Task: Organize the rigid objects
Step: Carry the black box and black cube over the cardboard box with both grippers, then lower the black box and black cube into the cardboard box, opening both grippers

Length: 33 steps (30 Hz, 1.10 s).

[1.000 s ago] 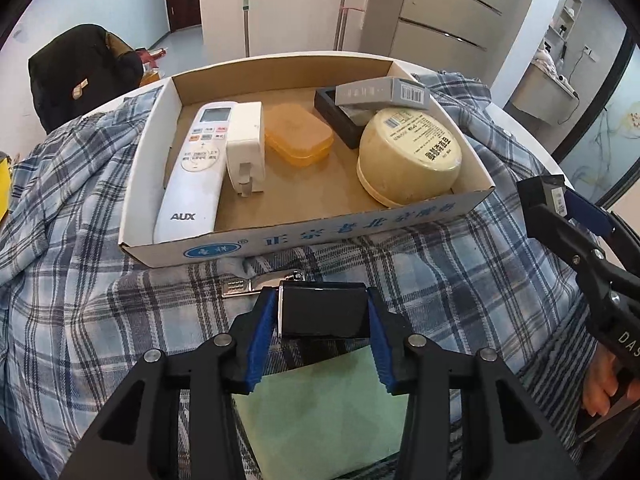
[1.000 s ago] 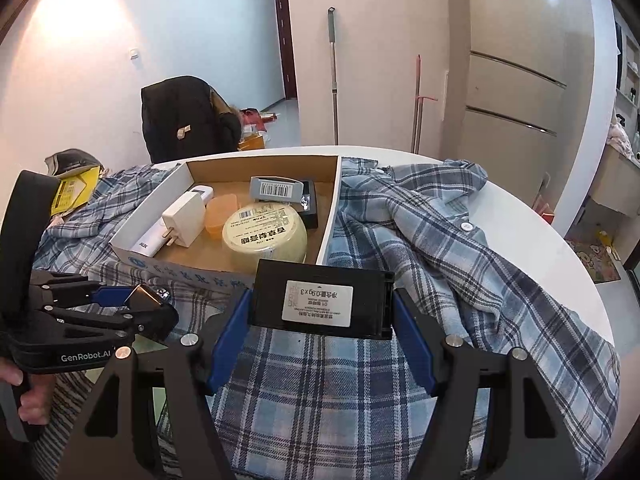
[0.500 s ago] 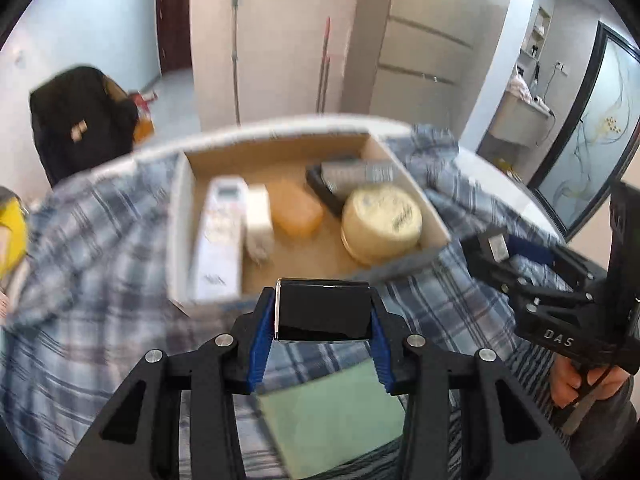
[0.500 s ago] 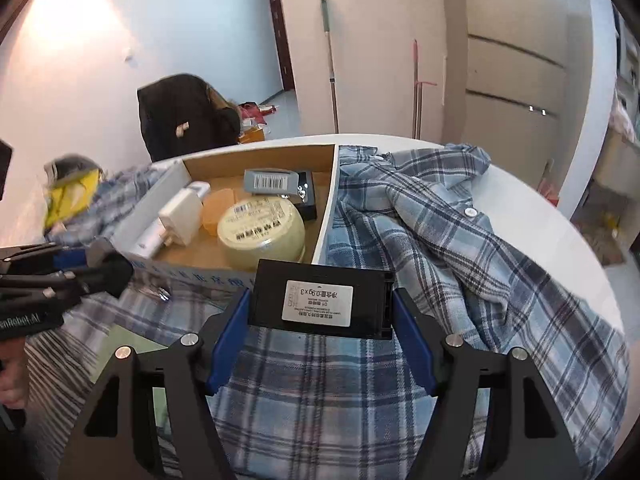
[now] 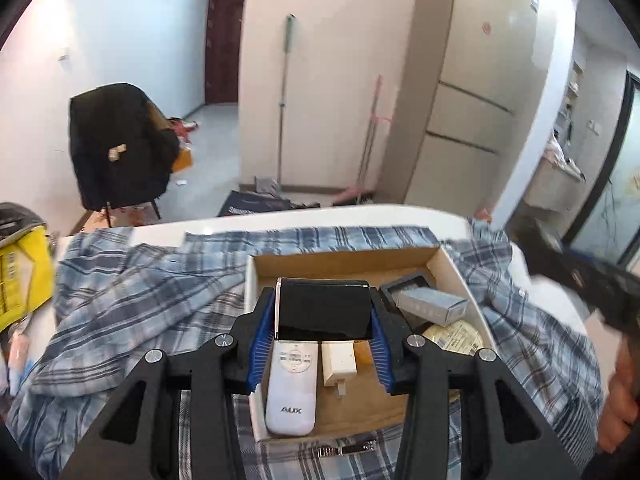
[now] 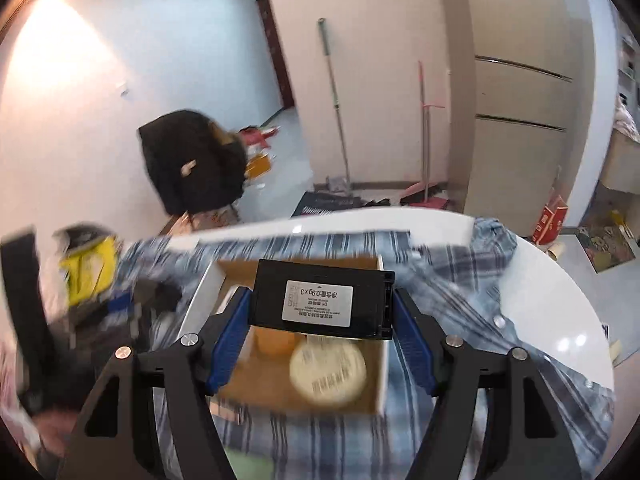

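My left gripper (image 5: 323,316) is shut on a glossy black box (image 5: 323,309) and holds it above the open cardboard box (image 5: 352,258). In the box lie a white AUX remote (image 5: 291,396), a white plug adapter (image 5: 338,363), a grey carton (image 5: 432,306) on a black tray and a round cream tin (image 5: 454,338). My right gripper (image 6: 322,305) is shut on a black case with a white label (image 6: 320,300), held over the same cardboard box (image 6: 382,364), above an orange container (image 6: 276,340) and the cream tin (image 6: 328,372).
A blue plaid shirt (image 5: 140,292) covers the round white table (image 6: 560,300) around the box. A small metal clip (image 5: 344,449) lies on the shirt in front of the box. A yellow bag (image 5: 20,276) sits at the table's left. A black chair (image 5: 120,148) stands behind.
Both grippers have risen and moved forward with their black items, from in front of the cardboard box to above it. The right wrist view is motion-blurred.
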Each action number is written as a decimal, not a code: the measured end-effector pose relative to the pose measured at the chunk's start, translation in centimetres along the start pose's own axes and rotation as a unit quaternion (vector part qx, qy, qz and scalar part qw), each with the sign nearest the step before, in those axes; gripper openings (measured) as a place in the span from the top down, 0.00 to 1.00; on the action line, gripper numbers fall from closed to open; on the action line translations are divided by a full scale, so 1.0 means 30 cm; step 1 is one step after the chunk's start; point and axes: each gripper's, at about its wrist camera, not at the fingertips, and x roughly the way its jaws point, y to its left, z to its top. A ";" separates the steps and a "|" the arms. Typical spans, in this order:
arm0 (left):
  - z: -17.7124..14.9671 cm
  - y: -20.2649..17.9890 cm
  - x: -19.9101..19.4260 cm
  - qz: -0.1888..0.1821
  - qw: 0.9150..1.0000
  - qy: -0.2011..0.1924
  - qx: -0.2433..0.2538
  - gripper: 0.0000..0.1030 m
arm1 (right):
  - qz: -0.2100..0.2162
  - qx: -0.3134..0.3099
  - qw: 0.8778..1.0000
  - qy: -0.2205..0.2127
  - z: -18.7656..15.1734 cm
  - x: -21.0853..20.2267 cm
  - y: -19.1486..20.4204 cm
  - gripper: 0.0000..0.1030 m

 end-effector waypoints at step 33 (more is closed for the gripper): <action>-0.059 0.058 0.014 0.036 0.997 -0.064 -0.040 0.18 | 0.031 0.004 0.995 0.090 -0.103 0.329 -0.045 0.19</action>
